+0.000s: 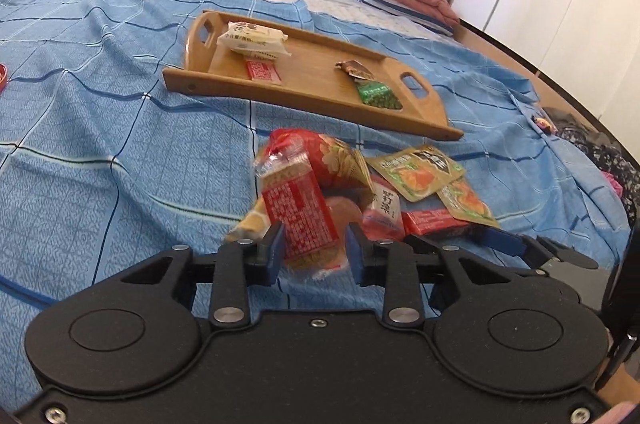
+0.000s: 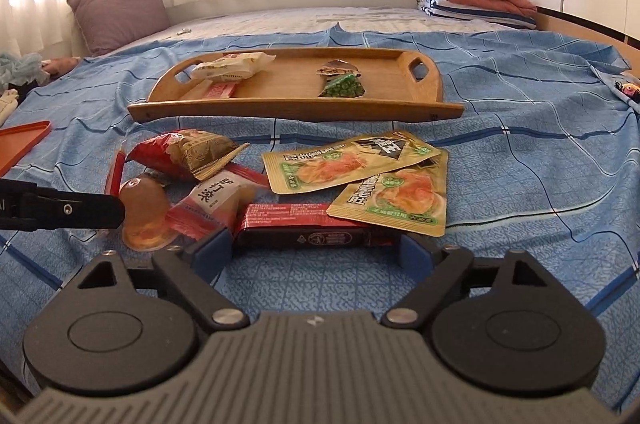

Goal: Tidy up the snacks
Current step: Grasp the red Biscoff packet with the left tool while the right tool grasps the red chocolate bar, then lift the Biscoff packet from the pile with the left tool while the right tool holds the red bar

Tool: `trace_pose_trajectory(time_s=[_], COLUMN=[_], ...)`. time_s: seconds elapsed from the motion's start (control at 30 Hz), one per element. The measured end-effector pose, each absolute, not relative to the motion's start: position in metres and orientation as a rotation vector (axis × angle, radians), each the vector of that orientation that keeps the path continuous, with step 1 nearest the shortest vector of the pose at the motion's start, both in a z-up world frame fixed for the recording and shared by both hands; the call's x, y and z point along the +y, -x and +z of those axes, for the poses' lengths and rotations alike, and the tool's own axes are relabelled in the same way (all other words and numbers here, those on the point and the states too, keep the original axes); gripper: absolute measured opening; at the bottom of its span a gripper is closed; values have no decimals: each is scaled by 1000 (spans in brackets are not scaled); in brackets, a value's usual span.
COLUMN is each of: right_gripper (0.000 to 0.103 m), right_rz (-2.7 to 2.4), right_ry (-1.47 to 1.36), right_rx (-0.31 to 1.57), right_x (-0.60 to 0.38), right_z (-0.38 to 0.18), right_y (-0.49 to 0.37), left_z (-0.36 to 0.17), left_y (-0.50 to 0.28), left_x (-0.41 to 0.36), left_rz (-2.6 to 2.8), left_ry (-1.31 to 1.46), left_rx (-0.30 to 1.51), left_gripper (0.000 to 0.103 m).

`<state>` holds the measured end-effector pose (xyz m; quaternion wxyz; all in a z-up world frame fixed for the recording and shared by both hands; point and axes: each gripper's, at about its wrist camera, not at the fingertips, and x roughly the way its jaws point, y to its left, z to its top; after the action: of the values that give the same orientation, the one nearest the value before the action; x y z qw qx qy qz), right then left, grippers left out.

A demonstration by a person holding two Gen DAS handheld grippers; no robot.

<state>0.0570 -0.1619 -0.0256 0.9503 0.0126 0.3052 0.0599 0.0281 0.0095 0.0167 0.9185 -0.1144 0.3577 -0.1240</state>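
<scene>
Snacks heaped on a blue checked sheet (image 2: pixel 520 144), near edge of a wooden tray (image 2: pixel 288 112), both grippers low over the heap

Red packet (image 1: pixel 300 212) stands on end, blurred, between the closely set blue pads of the left gripper (image 1: pixel 316 244); whether the pads press on it cannot be told. Long dark-red bar (image 2: pixel 316 232) lies flat on the sheet, crosswise between the wide-apart fingers of the right gripper (image 2: pixel 314 246), one pad just beside each end. Around these: jelly cup (image 2: pixel 144 216), pink-and-white packet (image 2: pixel 212 204), red-and-gold bag (image 2: pixel 188 152), and two yellow-green sachets (image 2: pixel 352 160), one overlapping the other. The tray beyond already carries a white packet (image 2: pixel 232 64), a small red packet (image 2: pixel 220 90), a brown packet (image 2: pixel 338 67) and a green packet (image 2: pixel 344 88). Folded laundry (image 2: pixel 476 0) lies at the far corner
</scene>
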Motion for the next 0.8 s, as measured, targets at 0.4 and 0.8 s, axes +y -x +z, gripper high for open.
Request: trace_pose_trajectory(time_s=[0.4,0.8], right_gripper=[99,99], right_rz=[126,124], right_ry=[20,26], right_rx=[617,604], right_x=[-152,-152], right_z=[-33,-35], right_y=[-63,-62], left_z=[13,14], left_y=[-47,-53], left_x=[6,22], left_rz=[-231,-157], left_ry=[250,209], left_rx=[706,703], left_gripper=[47,64])
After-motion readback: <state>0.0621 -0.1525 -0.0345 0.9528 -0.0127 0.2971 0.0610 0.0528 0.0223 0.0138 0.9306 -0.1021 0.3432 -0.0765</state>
